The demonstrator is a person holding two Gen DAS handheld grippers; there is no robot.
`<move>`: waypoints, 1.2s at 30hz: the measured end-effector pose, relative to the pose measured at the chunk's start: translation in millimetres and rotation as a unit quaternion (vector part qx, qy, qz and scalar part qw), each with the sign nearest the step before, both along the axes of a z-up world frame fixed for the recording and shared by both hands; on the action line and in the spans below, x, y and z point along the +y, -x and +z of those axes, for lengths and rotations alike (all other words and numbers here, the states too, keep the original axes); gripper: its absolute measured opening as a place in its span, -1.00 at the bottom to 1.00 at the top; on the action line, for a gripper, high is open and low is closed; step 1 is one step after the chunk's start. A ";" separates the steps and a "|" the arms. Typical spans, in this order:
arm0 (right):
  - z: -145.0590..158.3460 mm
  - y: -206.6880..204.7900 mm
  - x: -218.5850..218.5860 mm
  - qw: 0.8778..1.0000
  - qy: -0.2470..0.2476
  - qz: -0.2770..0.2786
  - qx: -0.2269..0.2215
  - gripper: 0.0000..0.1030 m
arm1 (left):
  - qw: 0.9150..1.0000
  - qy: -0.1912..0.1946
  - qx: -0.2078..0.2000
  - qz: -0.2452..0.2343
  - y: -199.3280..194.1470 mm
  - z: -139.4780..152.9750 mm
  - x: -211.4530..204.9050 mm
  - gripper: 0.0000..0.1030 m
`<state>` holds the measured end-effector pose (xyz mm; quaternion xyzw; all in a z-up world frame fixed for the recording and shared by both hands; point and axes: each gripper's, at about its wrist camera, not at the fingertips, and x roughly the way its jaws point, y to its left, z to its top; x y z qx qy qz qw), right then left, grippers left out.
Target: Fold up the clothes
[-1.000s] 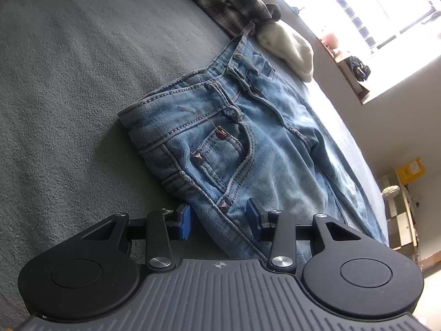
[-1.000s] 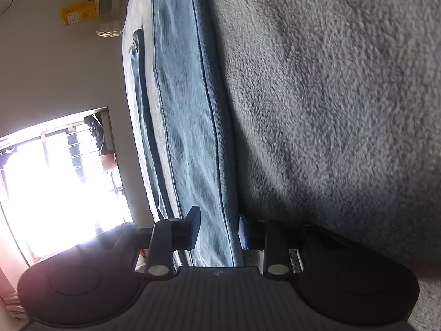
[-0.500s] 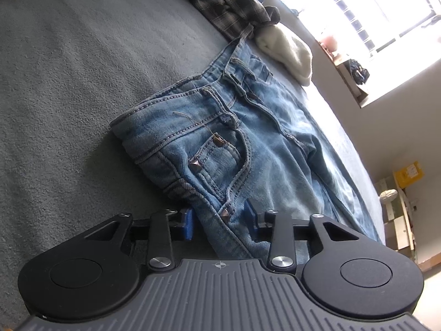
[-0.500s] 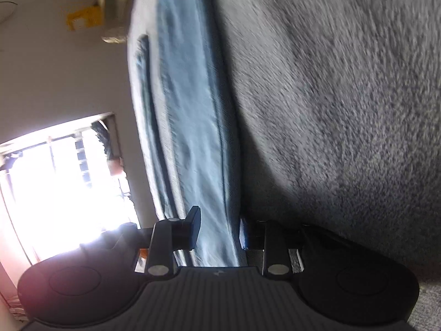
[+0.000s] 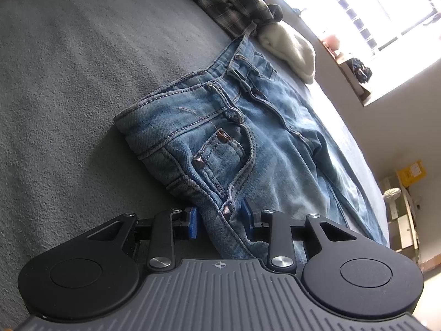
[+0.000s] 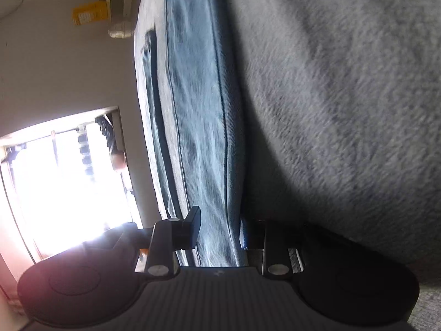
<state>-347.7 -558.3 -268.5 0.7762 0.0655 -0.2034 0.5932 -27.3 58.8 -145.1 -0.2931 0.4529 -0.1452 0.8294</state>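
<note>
Jeans are straddled by both spread grippers, left and right; denim could be missed if closed shallowly.

Light-blue jeans on grey blanket; dark plaid shirt, cream garment.

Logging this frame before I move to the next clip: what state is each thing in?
Light blue denim jeans: lying on the grey blanket, side edge between both jaws.
Left gripper: jaws open, straddling the jeans' hip edge.
Right gripper: jaws open, straddling the leg edge.
Plaid shirt: crumpled, unfolded.
White garment: bunched, unfolded.
</note>
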 end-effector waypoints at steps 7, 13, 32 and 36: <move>1.0 1.6 0.0 1.000 -0.004 0.003 0.002 -0.45 | 1.000 -0.010 -0.002 -0.005 0.1 1.5 -2.4 -0.38; -1.0 -0.3 -0.4 1.000 -0.010 0.000 0.000 -0.46 | 1.000 -0.006 0.001 -0.008 -0.7 0.4 -0.1 -0.38; -4.5 2.1 4.9 1.000 -0.014 -0.005 -0.001 -0.46 | 0.998 -0.025 -0.006 -0.052 -4.6 8.0 -9.5 0.00; -3.8 2.9 8.0 1.000 -0.014 -0.006 -0.001 -0.46 | 0.999 -0.022 -0.010 -0.045 -1.6 7.0 -9.9 0.01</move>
